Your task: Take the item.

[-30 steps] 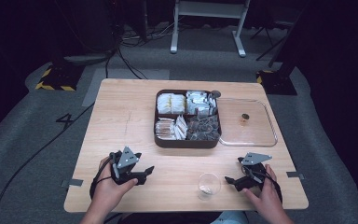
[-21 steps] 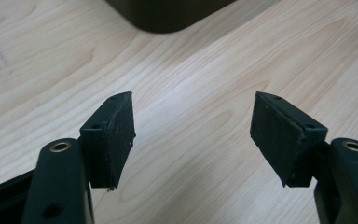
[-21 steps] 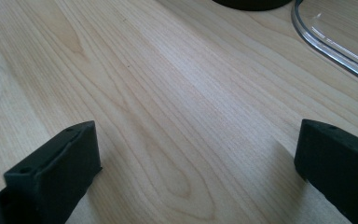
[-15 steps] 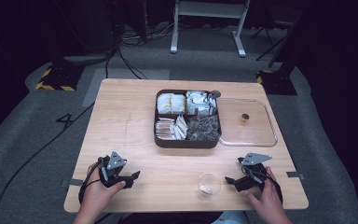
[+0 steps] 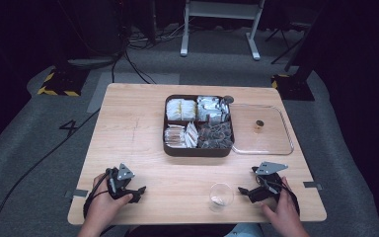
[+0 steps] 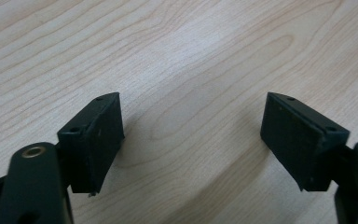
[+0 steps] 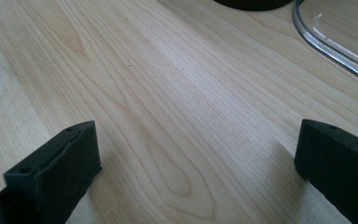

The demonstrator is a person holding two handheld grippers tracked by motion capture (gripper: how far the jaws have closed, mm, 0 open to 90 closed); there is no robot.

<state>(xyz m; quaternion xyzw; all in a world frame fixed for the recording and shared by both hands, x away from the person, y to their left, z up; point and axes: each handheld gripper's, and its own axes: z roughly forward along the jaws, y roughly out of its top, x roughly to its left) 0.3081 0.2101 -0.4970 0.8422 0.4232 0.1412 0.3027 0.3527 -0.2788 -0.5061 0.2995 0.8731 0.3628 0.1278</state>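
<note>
Both grippers rest low on the pale wooden bench at its near edge. The left gripper has just been opening its fingers; they stand released, with bare wood between them. The right gripper is likewise released, nothing between its fingers.

The small clear plastic cup stands upright just beside the right gripper, apart from it, and appears to hold something pale. The dark four-compartment tray of packets sits mid-bench, its clear plastic lid off and lying alongside.

Judgement: the lid's removal is done; nothing is in hand, and handling of the cup appears to remain.
</note>
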